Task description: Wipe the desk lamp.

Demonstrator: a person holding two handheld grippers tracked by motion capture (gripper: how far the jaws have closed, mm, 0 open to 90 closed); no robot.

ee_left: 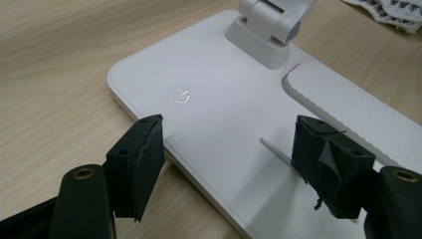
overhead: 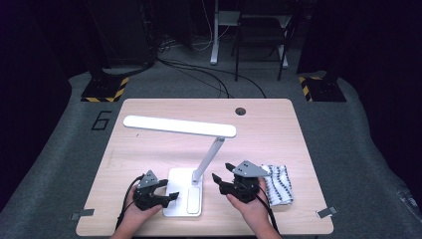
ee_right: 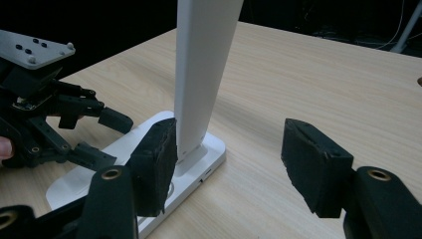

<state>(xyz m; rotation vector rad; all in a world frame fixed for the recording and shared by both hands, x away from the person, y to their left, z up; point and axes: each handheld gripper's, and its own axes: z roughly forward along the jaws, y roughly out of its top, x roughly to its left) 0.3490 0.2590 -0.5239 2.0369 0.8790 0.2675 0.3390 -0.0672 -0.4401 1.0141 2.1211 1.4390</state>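
Desk lamp (overhead: 185,191) base sits between both claws: left claw (overhead: 168,190) and right claw (overhead: 222,173) gape wide, holding nothing.

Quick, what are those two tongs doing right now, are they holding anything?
Left tongs: open, jaws astride the edge of the lamp base, pads not touching it.
Right tongs: open, holding nothing, beside the lamp arm.

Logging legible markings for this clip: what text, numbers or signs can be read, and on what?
"6": large dark numeral on the grey floor left of the table.
Power symbol, a circle with a stroke, no letters: on the white lamp base, ahead of the left gripper.
No other wording can be read.
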